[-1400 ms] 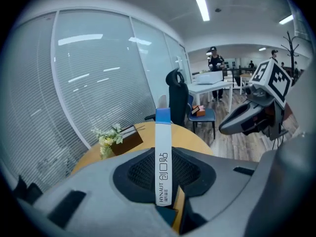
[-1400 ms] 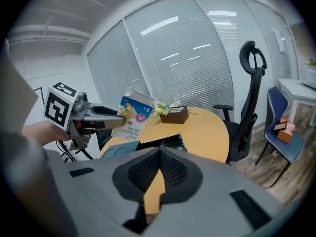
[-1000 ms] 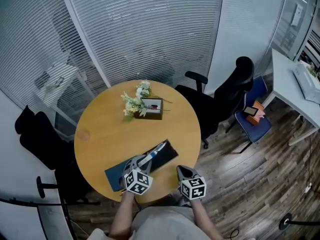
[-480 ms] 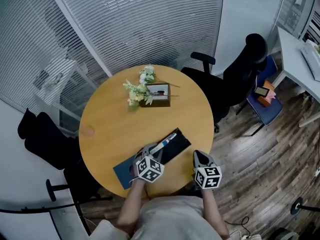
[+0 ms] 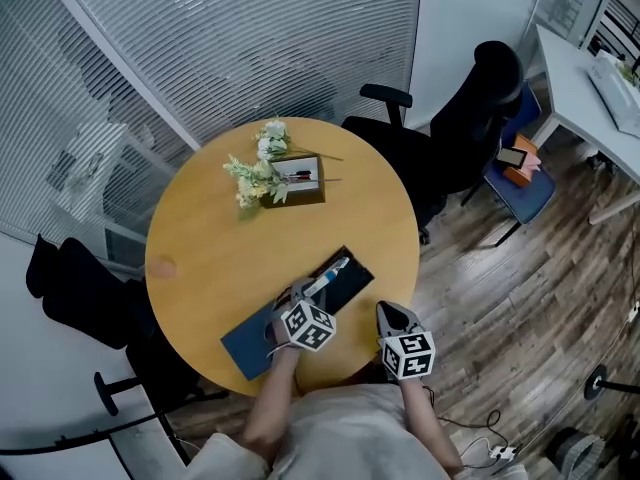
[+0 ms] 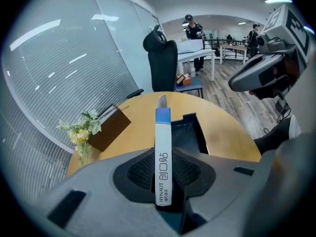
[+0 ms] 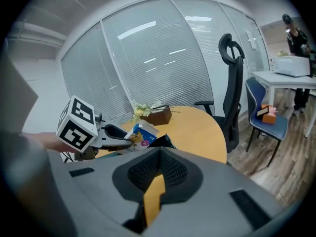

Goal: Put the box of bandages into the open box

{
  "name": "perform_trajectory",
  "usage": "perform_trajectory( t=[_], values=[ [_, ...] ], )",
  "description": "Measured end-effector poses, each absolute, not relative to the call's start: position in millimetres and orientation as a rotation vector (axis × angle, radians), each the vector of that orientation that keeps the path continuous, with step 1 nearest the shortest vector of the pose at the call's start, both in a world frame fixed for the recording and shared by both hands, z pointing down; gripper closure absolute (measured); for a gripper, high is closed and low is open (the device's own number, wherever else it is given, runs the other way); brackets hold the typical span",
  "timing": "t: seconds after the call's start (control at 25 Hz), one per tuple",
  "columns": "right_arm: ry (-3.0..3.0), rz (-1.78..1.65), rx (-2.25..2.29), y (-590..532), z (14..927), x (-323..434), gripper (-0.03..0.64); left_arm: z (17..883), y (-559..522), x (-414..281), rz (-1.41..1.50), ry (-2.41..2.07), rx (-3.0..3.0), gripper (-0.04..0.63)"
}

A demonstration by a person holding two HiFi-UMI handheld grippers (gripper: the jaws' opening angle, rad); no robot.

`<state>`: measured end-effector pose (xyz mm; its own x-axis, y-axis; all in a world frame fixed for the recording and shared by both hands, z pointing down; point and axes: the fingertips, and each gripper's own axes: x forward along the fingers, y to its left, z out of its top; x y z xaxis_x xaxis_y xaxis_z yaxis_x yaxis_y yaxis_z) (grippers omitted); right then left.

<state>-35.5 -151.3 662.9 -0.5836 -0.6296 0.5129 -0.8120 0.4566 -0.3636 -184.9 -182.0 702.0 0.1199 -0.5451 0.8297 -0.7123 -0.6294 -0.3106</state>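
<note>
The left gripper (image 6: 164, 174), jaws part-closed, pinches the slim white-and-blue cardboard bandage box (image 6: 163, 132) by 1 end, likely so its free end can lead into the black open box (image 6: 191, 117) just beyond, while the right gripper (image 7: 156, 189) idles beside, jaws apart, empty.

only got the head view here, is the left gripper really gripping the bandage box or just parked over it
Observer: Gripping it. In the left gripper view the left gripper has its jaws closed on the flat sides of the box of bandages, narrow edge towards the camera.
Operator: where is it relative to the open box
Observer: The right gripper view shows its coloured face tilted up above the near end of the open box, apparently not resting inside.
Operator: right gripper holding anything
Observer: No. In its own view the right gripper has its jaws slightly apart, and only the table shows between them.
</note>
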Motion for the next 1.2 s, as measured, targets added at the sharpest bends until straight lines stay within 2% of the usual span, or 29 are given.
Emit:
perform_trajectory(
  t=[0.44,1.2],
  values=[
    [-2.372,0.833,1.310,-161.6,665.6,-7.4,0.620,727.2,-184.4,-180.6,1.543,-1.257,2.168,0.509],
    [-2.383,0.829,1.284,-163.8,666.3,-22.3,0.620,733.2,-195.8,-186.8,1.588,-1.284,2.095,0.509]
  ],
)
